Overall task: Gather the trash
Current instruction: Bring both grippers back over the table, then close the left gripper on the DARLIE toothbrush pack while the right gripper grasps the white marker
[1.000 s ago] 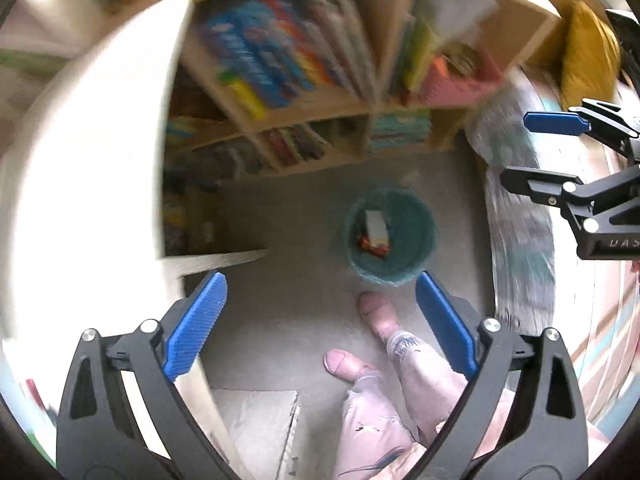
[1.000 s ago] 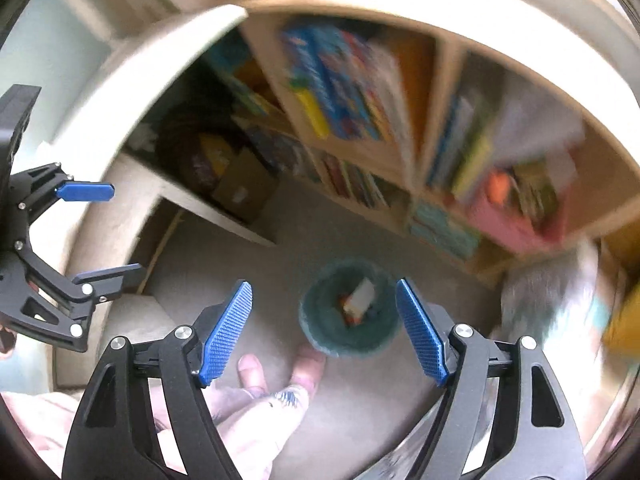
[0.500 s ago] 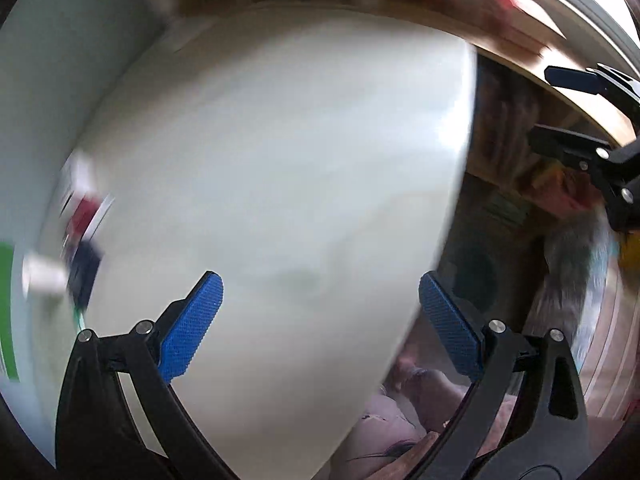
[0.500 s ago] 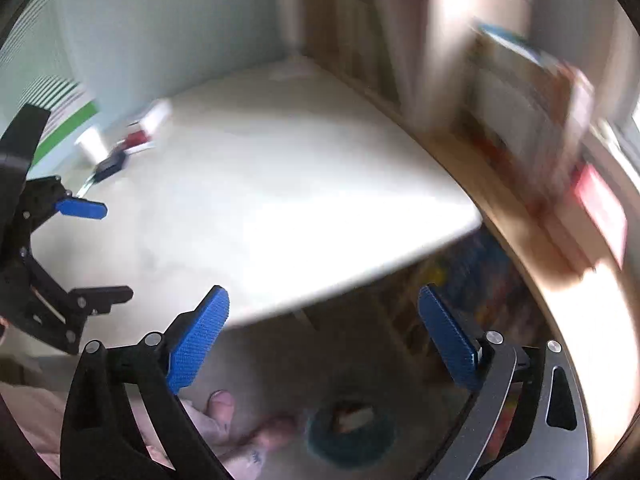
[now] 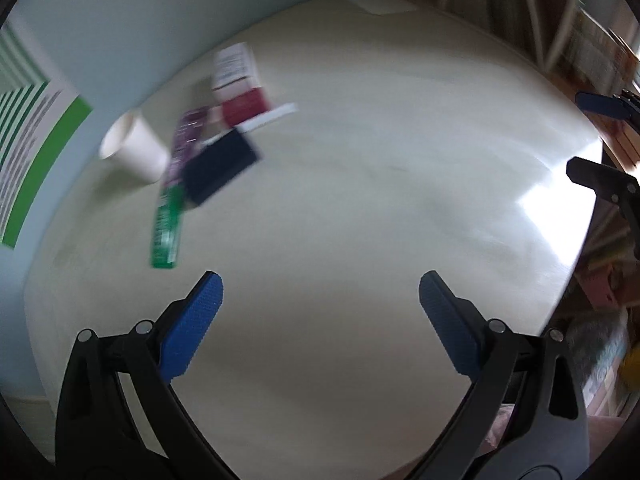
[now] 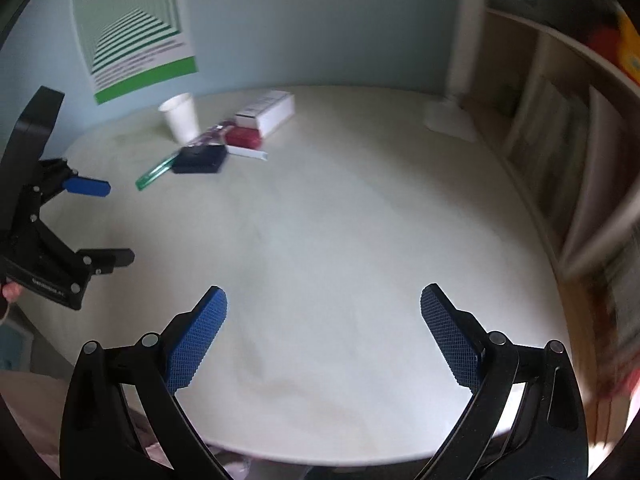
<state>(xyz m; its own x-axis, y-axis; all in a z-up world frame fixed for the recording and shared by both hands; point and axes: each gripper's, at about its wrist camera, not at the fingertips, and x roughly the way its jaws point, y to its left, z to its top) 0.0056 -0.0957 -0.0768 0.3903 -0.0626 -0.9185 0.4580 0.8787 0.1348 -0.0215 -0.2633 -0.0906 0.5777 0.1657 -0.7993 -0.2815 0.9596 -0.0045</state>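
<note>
Swung up from the floor bin, our left gripper (image 5: 320, 292) and right gripper (image 6: 324, 304) hover empty, jaws spread, over the table (image 6: 340, 220); remaining trash (image 6: 208, 152) clusters near the far wall.

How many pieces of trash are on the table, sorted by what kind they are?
White paper cup: 1
Boxes: 3, namely the white box, the red box and the dark blue box
Long wrappers or tubes: 2, namely the green one and the purple one
White strip: 1
Total: 7, all clustered near the wall; blur may hide more.
</note>
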